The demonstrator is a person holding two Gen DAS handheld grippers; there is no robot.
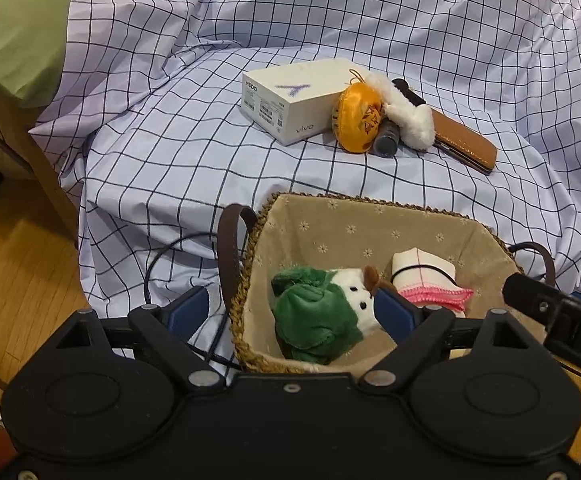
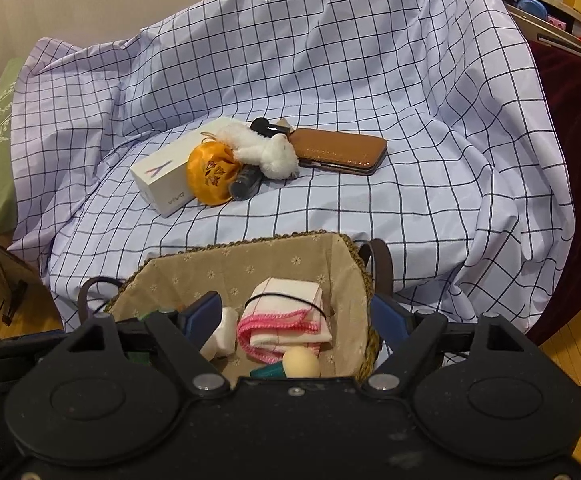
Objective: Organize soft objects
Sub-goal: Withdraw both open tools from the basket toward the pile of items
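I hold both tongs tipped downward over the woven basket (image 1: 250, 280), which sits at the near edge of the checked cloth (image 1: 170, 152). My left gripper (image 1: 290, 312) has its jaws spread wide: one blue finger hangs outside the basket's left wall by the brown handle (image 1: 226, 248), the other sits inside, just beside the green-and-white plush toy (image 1: 318, 316), and nothing is pinched between them. My right gripper (image 2: 298, 316) is spread as well, straddling the basket's right side; its left finger hovers inside near a white soft piece (image 2: 224, 338), its right finger is outside the rim, and it grips nothing. The folded white cloth with pink edging (image 2: 286, 316) lies in the basket between those fingers, apart from both. Farther back on the cloth wait the orange pouch (image 1: 356, 116) and the white fluffy toy (image 1: 408, 120), crowded against a white box (image 1: 290, 98), a dark bottle (image 1: 386, 140) and a brown case (image 1: 464, 144).
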